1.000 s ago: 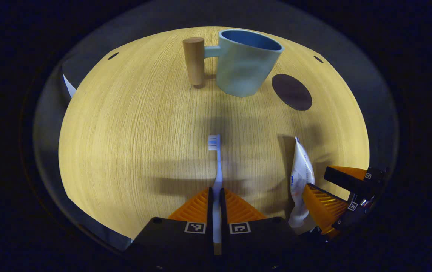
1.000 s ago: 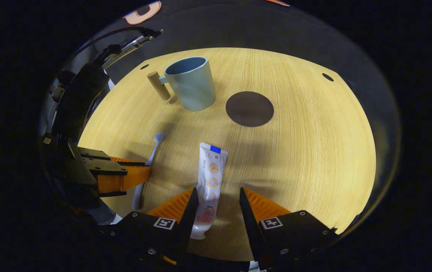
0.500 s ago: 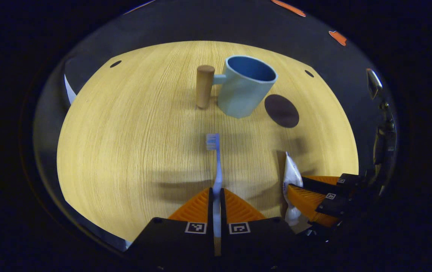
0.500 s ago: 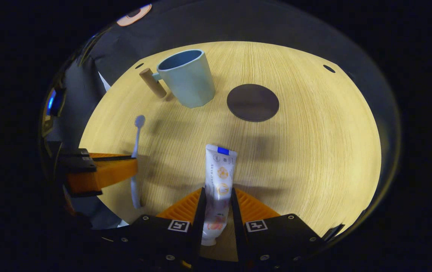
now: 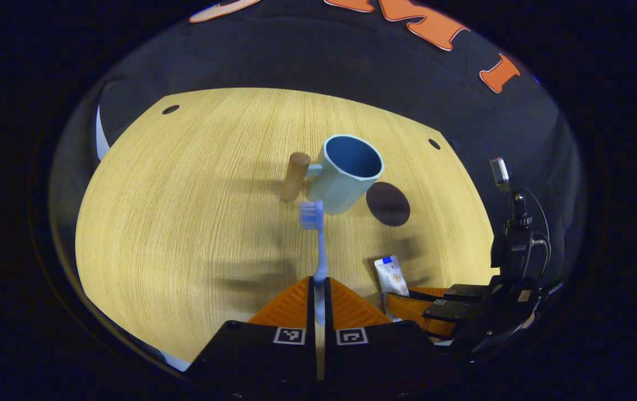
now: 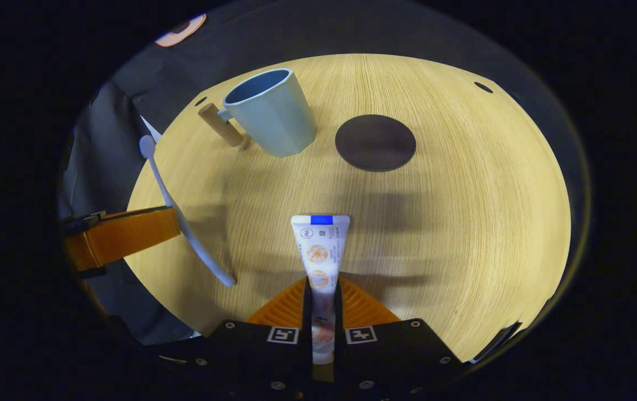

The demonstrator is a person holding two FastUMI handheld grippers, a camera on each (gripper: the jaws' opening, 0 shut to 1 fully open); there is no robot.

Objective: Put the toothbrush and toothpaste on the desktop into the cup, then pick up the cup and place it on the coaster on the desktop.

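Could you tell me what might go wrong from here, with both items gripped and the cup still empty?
1. The left gripper pinches the toothbrush near its tail, so the long free end could swing and miss the cup.
2. The right gripper holds the toothpaste; both heading for one narrow cup may collide.
3. A knock could tip the cup onto the coaster.

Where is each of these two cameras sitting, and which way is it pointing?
Left gripper view: rides on the left gripper, looking forward and down at the desktop; its own fingers pinch the toothbrush, with the right gripper at lower right.
Right gripper view: rides on the right gripper, looking down the toothpaste that its fingers hold.
Both share the cup, the coaster and the desktop.
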